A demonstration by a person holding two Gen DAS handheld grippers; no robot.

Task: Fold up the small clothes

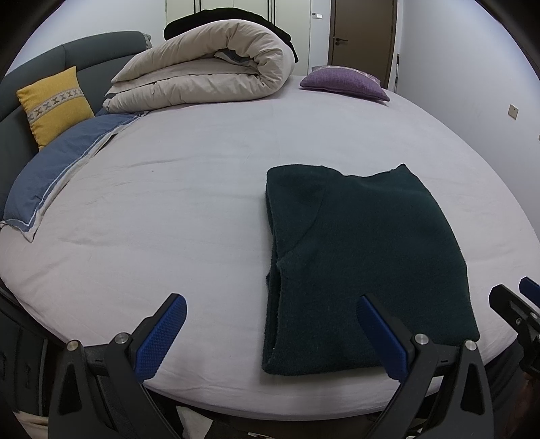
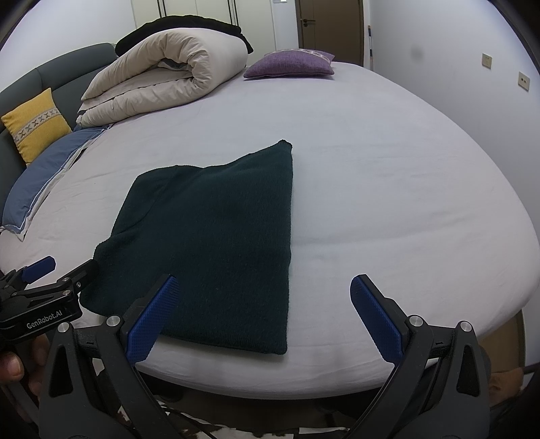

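A dark green knitted garment (image 1: pixel 364 263) lies folded into a flat rectangle on the pale sheet near the bed's front edge, also seen in the right wrist view (image 2: pixel 216 243). My left gripper (image 1: pixel 270 310) stands open with nothing between its blue pads, its right finger over the garment's near left part. My right gripper (image 2: pixel 263 297) is open too, empty, with its left finger over the garment's near right part. The other gripper shows at the edge of each view: the right one (image 1: pixel 526 297) and the left one (image 2: pixel 64 270).
A rolled beige duvet (image 1: pixel 209 71) lies at the back of the bed (image 1: pixel 152 202). A purple cushion (image 1: pixel 344 82) sits back right, a yellow cushion (image 1: pixel 55 104) and a blue pillow (image 1: pixel 57 172) at the left. A door (image 1: pixel 362 32) stands behind.
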